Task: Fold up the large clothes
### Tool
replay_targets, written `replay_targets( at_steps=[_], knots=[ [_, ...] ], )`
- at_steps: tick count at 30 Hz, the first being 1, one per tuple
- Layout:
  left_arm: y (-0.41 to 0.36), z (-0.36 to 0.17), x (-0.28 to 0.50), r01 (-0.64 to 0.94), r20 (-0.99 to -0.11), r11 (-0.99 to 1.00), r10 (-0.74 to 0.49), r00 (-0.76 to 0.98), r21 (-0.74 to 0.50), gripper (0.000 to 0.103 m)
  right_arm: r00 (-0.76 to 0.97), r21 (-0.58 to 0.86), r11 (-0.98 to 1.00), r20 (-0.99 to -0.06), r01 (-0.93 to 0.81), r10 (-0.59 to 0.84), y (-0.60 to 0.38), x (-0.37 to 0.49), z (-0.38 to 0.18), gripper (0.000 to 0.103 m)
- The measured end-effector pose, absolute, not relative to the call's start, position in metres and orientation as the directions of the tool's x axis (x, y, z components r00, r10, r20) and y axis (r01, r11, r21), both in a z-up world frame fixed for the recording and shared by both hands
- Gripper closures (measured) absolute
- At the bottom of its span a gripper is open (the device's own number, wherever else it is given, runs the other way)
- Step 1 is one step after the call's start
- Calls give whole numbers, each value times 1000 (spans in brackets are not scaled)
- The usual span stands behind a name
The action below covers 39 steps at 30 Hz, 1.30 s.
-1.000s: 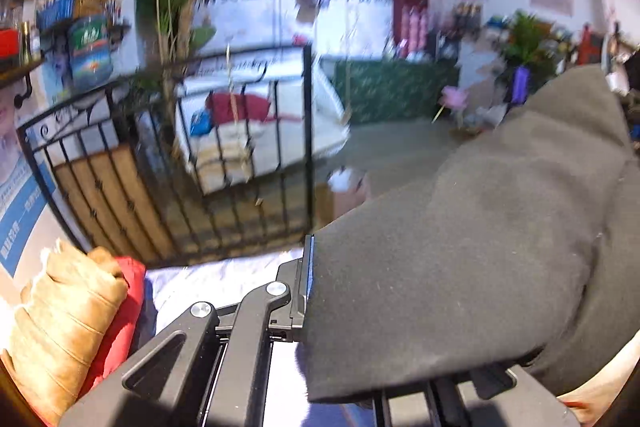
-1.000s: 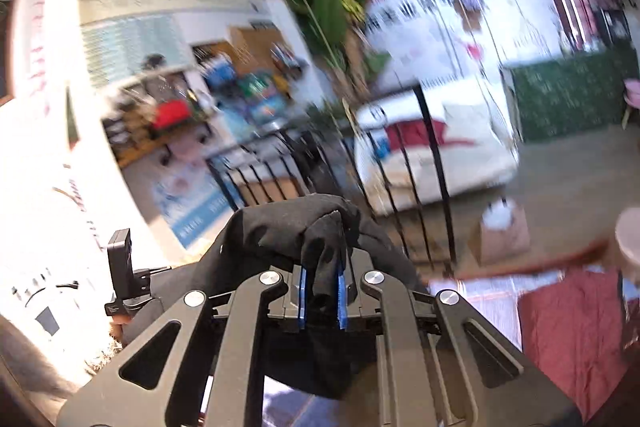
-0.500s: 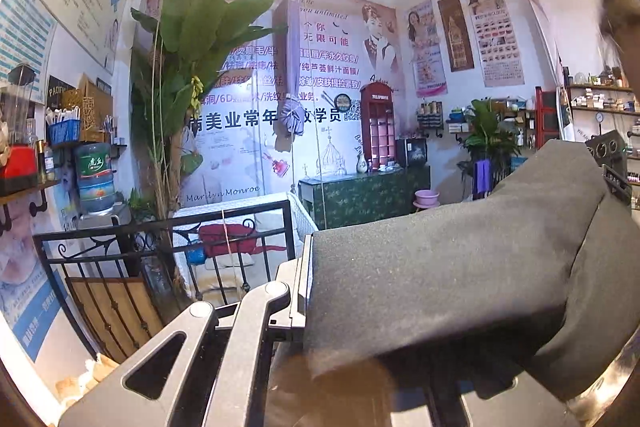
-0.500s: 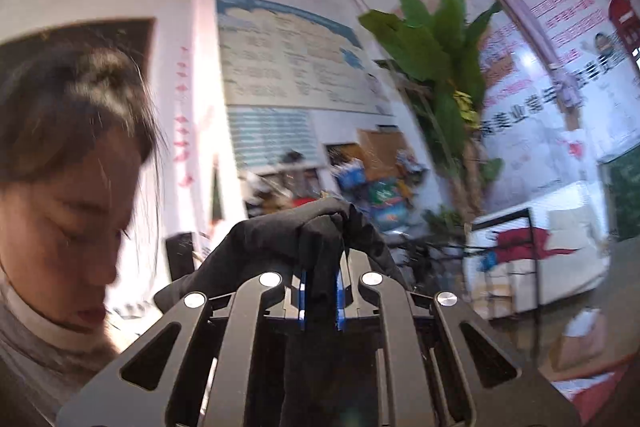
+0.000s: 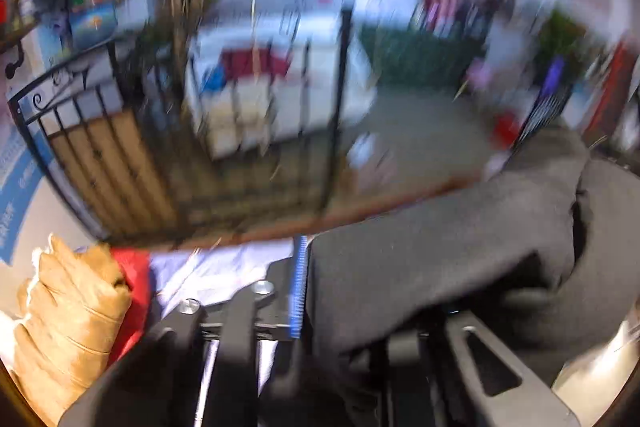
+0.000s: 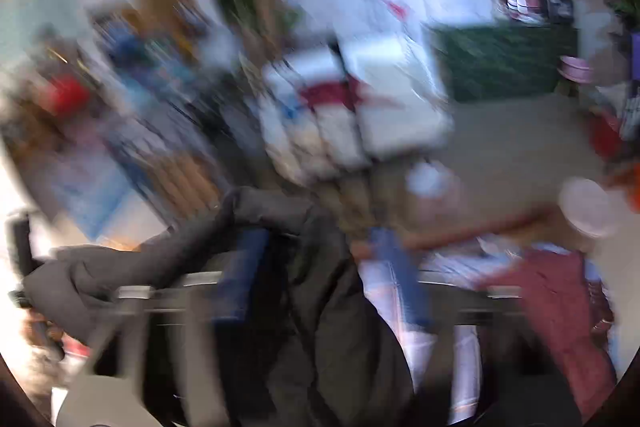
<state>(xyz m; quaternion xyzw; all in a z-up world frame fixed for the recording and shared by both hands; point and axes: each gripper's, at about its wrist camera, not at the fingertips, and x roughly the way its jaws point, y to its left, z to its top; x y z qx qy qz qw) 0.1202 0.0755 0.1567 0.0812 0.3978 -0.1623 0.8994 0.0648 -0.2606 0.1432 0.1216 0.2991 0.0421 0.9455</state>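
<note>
While both claws spread: dark garment [image 6: 320, 307] between right claw [image 6: 320, 267] pads, running to 9 o'clock; left claw [image 5: 360, 291] opening, cloth draped over one pad.

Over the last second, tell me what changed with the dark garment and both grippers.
The right hand-held gripper, clamped on a bunch of the dark grey garment a second ago, is opening; its blue pads stand wide apart with cloth still draped between them. The left hand-held gripper is opening too, though the garment still covers its right finger. Both views swung up and back down. The tan and red clothes stayed put.
</note>
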Motion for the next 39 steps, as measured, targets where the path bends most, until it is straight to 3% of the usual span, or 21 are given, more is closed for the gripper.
replay_targets(
  at_steps=[1, 2, 5, 7, 9, 11, 12, 16, 19, 24, 28, 29, 31, 32, 33, 35, 39],
  knots=[
    [71, 114, 136, 330, -783, 943, -175, 597, 40, 60, 790, 252, 967, -599, 31, 130, -260, 80, 118, 10],
    [69, 92, 140, 324, -794, 944, -152, 589, 60, 53, 716, 230, 968, -692, 99, 91, -259, 97, 79, 10],
    [73, 28, 143, 314, -852, 949, -135, 506, 36, 50, 556, 272, 937, -824, 220, 109, -261, 98, 3, 10],
    [85, -4, 132, 277, -885, 960, -103, 454, 30, 44, 483, 312, 912, -862, 265, 154, -262, 76, -43, 10],
    [103, -21, 112, 251, -906, 968, -121, 406, -16, 39, 438, 260, 920, -892, 292, 114, -264, 53, -70, 10],
    [119, -28, 82, 236, -915, 971, -119, 385, -27, 21, 384, 196, 921, -921, 335, 56, -267, 21, -104, 10],
    [125, -30, 72, 239, -918, 971, -107, 383, -13, 18, 359, 179, 915, -932, 360, 41, -274, 4, -114, 10],
    [145, -24, 35, 267, -928, 962, -57, 369, 48, 12, 269, 144, 880, -963, 452, 20, -291, -58, -149, 10],
    [147, -28, 2, 253, -939, 967, -101, 328, -16, 6, 243, 145, 878, -969, 457, 33, -287, -90, -165, 10],
    [119, -52, -24, 265, -961, 962, -137, 241, -71, 6, 193, 119, 912, -980, 392, 45, -266, -95, -182, 10],
    [86, -79, -32, 333, -956, 936, 14, 293, 116, 6, 155, 18, 950, -987, 311, -32, -247, -87, -195, 12],
    [82, -89, -30, 338, -952, 925, 70, 298, 174, 9, 150, -17, 956, -987, 293, -64, -243, -85, -198, 27],
    [81, -102, -25, 333, -948, 918, 114, 298, 215, 19, 133, -41, 962, -988, 268, -80, -241, -84, -204, 46],
    [83, -110, -22, 327, -951, 918, 130, 281, 222, 28, 143, -20, 966, -988, 257, -58, -240, -85, -206, 60],
    [87, -116, -19, 321, -957, 922, 134, 257, 215, 34, 150, -16, 970, -987, 243, -54, -239, -86, -206, 66],
    [98, -122, -14, 288, -970, 944, 98, 224, 162, 59, 159, -49, 976, -984, 211, -83, -235, -86, -203, 83],
    [125, -105, -4, 207, -966, 968, 89, 242, 141, 84, 218, -113, 974, -963, 198, -156, -238, -92, -179, 90]
  ],
)
